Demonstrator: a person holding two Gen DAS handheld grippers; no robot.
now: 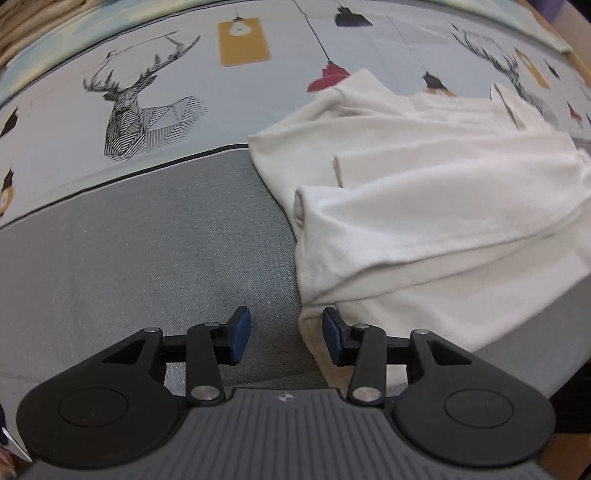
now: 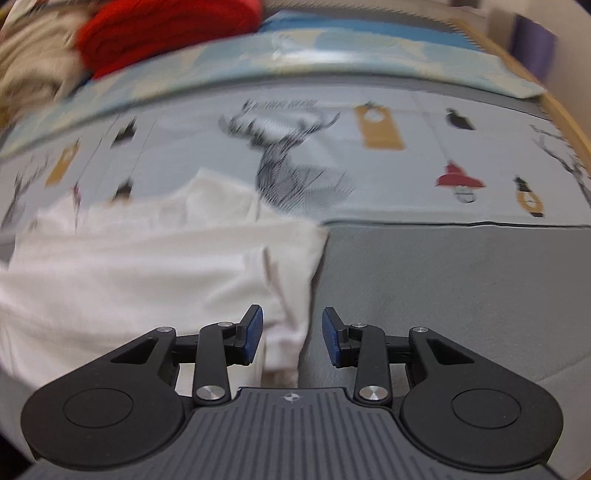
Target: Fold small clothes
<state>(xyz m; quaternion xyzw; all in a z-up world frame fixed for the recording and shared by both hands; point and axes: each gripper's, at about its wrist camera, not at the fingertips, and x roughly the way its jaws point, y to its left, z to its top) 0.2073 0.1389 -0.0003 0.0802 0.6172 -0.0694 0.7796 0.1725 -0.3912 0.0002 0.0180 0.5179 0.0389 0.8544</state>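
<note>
A white garment (image 1: 424,192) lies partly folded on the grey band of a bed cover, filling the right half of the left wrist view. My left gripper (image 1: 287,334) hangs over the garment's near left edge, jaws apart. A bit of hem sits just inside the right pad (image 1: 332,336) and nothing is pinched. The right wrist view is blurred; there the same white garment (image 2: 147,266) spreads to the left. My right gripper (image 2: 292,334) stands open over its right-hand corner, and a strip of cloth lies loose between the pads.
The bed cover (image 1: 147,110) is pale with deer, lamp and tag prints, and has a grey band (image 1: 147,258) nearer me. A red knit (image 2: 166,33) and a beige pile (image 2: 33,70) lie at the far left. A wooden edge (image 2: 569,122) runs along the right.
</note>
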